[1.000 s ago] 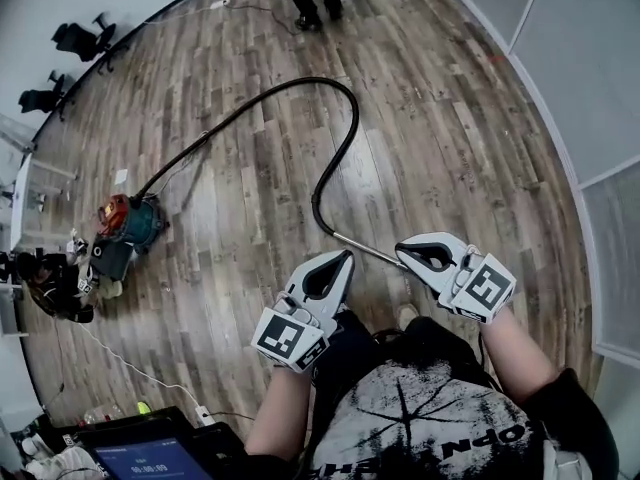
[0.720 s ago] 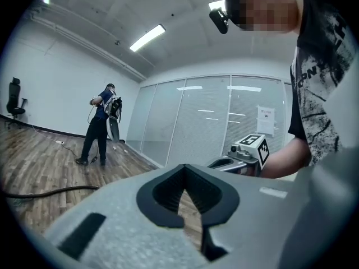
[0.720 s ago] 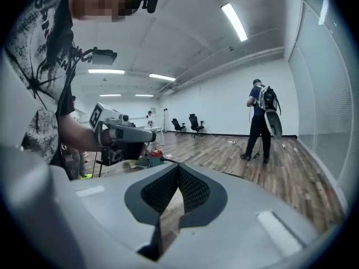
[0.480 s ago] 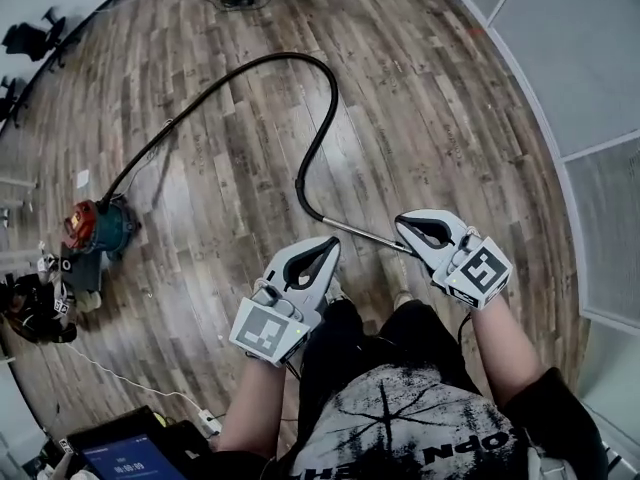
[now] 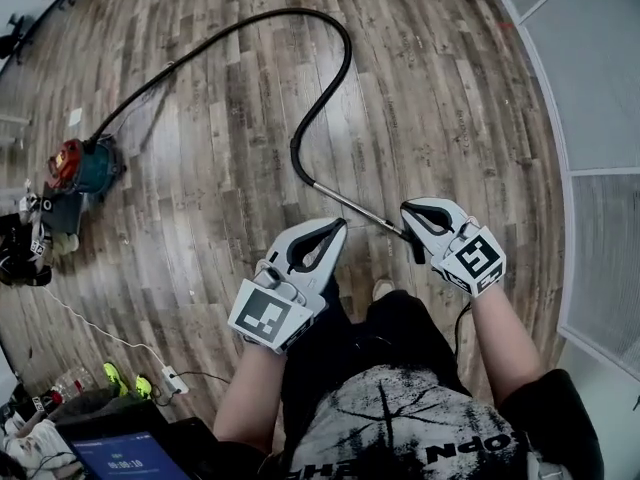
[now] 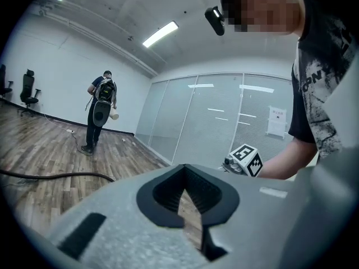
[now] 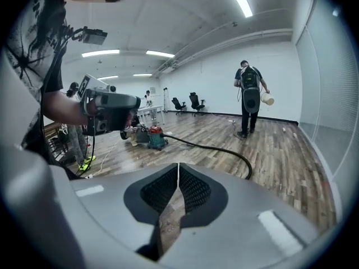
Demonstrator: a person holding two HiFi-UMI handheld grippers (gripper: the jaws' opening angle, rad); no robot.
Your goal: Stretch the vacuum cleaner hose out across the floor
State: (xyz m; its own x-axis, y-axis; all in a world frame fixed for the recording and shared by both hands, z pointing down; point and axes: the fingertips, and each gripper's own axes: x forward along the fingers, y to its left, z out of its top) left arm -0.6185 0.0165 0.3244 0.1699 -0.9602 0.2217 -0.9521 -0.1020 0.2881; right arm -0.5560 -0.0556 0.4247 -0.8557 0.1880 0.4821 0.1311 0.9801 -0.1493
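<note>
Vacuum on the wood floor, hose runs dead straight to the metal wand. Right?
No. The hose arcs away from the vacuum, then hooks back down to the metal wand; the head view shows the bend. Vacuum on the wood floor is correct.

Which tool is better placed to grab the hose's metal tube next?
Right tool: the metal tube ends right beside it, its empty jaws just opening. Left tool sits farther off, shut.
</note>
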